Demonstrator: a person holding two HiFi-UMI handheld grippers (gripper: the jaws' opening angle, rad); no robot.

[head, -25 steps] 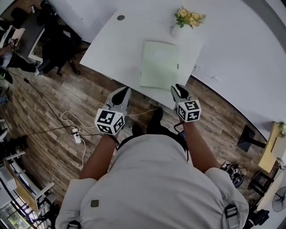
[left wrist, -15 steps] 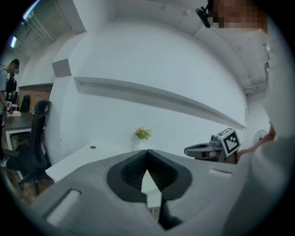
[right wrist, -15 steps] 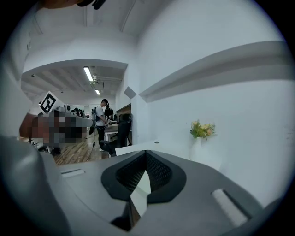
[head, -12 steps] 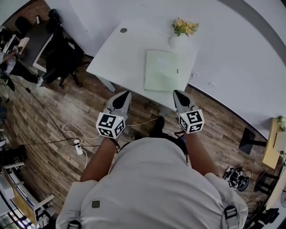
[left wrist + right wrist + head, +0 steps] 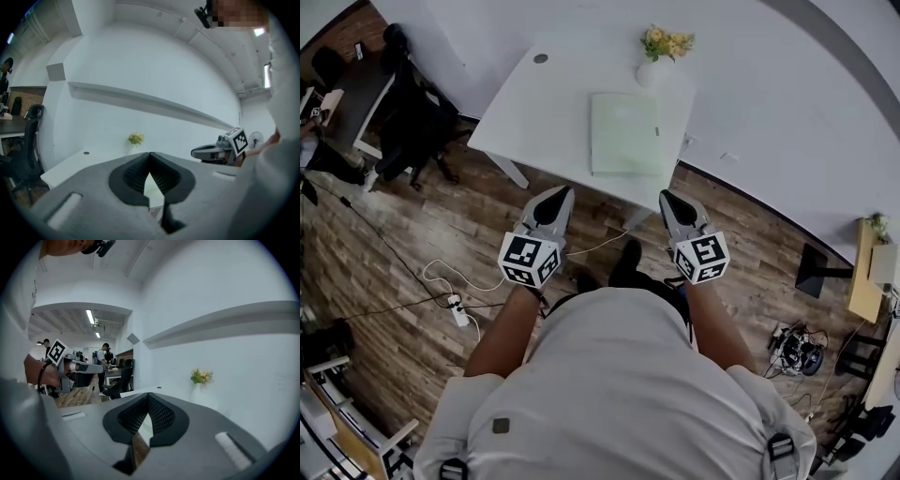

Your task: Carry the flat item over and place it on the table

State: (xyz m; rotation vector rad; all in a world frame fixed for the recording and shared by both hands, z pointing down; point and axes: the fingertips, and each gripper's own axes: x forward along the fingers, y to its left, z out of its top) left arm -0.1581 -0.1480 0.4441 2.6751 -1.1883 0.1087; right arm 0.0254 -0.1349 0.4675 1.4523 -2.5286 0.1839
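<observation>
Both tools are pinched fully closed with nothing between the jaws. The left gripper (image 5: 557, 195) shows its ribbed pads meeting at the tips in its own view, and the right gripper (image 5: 673, 201) shows the same in its own view. A second ago the right jaws stood partly apart; they have since come together.

The flat item (image 5: 624, 134), a pale green folder-like sheet, lies on the white table (image 5: 546, 108). It sits toward the right end, with its near side along the table's near edge and its far side short of the vase of yellow flowers (image 5: 656, 54) at the far right corner. A small dark round grommet (image 5: 541, 58) sits near the far left corner, well apart from the sheet.

A second ago my right gripper's tip reached the table's near edge, just beside the sheet's near right corner. Now both grippers hang over the wooden floor (image 5: 422, 239), clear of that edge, the left one out beyond the sheet's left side. The sheet keeps its place on the tabletop. The table sits higher in the head view than before. A white power strip (image 5: 457, 309) with its cable lies on the floor to my left.
</observation>
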